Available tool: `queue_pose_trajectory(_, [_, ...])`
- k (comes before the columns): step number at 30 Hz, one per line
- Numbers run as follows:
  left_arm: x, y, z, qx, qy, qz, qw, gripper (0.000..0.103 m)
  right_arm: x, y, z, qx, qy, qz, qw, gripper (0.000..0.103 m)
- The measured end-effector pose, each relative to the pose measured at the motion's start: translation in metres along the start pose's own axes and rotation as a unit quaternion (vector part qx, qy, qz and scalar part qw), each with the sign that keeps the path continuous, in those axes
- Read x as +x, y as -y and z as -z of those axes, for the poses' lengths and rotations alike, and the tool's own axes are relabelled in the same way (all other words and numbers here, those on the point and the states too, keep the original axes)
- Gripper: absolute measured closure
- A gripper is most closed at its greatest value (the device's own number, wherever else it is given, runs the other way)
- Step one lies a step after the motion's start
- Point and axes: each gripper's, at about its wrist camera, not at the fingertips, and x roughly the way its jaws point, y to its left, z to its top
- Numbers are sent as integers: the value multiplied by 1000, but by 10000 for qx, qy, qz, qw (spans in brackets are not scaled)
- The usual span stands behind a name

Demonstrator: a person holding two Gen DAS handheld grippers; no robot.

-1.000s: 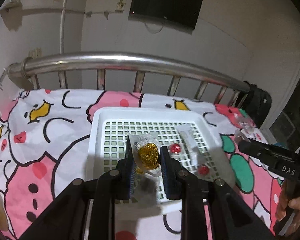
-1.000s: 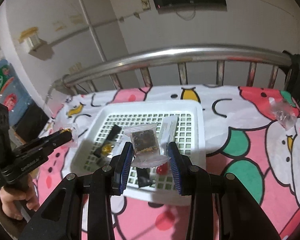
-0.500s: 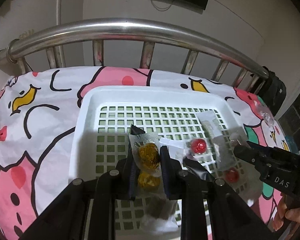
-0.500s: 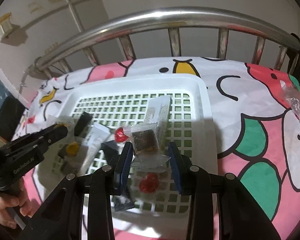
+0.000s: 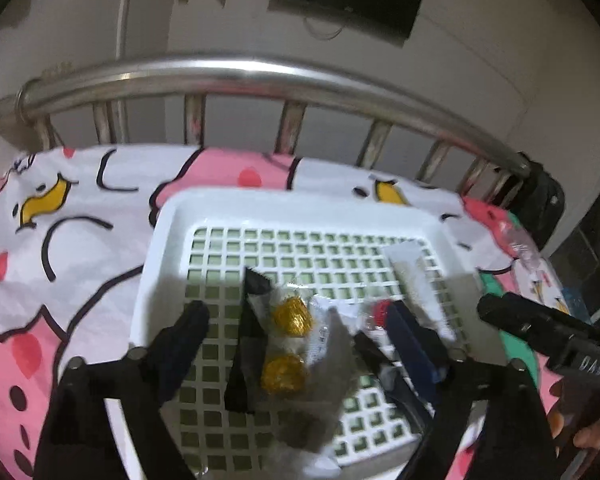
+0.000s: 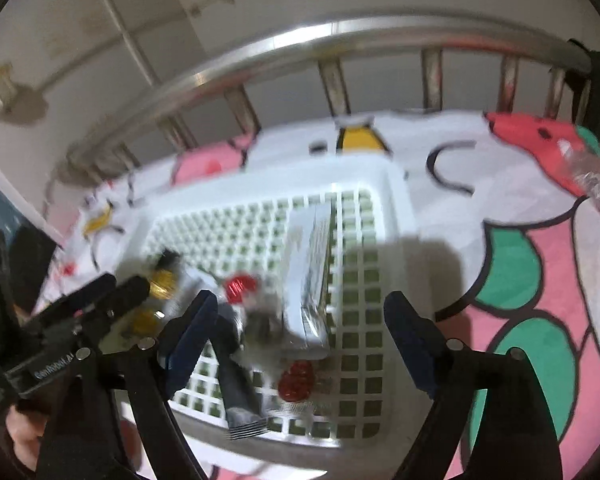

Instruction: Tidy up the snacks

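A white lattice basket sits on the cartoon-print bedsheet. My left gripper hovers over its near part and its jaws are opening wide. A clear packet with two gold-foil sweets lies loose between them, touched by neither pad. My right gripper is over the basket's near right part, its jaws opening too. A blurred clear packet with a brown snack lies free between them. Red sweets, a long silver packet and a dark sachet also lie in the basket.
A steel bed rail runs across behind the basket. A crumpled clear wrapper lies on the sheet at the far right. A person's hand holds the left gripper. A dark screen hangs on the wall.
Both grippers moved forward and down over the basket, then opened. The gold-sweet packet left the left jaws and the brown snack packet left the right jaws, both into the basket.
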Motion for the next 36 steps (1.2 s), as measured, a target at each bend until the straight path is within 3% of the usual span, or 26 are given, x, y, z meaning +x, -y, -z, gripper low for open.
queue_pose_trajectory(6, [-67, 8, -10, 27, 610, 130, 9980, 1, -76, -11, 5, -55, 716, -369, 9967, 11])
queue_pose_trajectory(9, [-114, 16, -8, 188, 1093, 124, 9938, 0, -120, -22, 15, -211, 1195, -502, 9913, 2])
queue_pose_trajectory(12, [-151, 25, -3, 266, 1386, 194, 9898, 0, -166, -31, 32, -296, 1637, -707, 9835, 0])
queue_pose_trajectory(19, [-217, 38, 36, 523, 1882, 86, 9807, 0, -223, -43, 71, -304, 1961, -962, 9754, 0])
queue_pose_trajectory(25, [-239, 31, 84, 461, 1876, 140, 9811, 0, -240, -54, 117, -562, 2073, -801, 9734, 0])
queue_pose_trajectory(31, [-237, 29, 132, 639, 1651, 29, 9842, 0, -235, -66, 162, -844, 1895, -662, 9760, 0])
queue_pose_trajectory(36, [-228, 27, 164, 779, 1397, -169, 9870, 0, -222, -69, 191, -998, 1764, -265, 9789, 0])
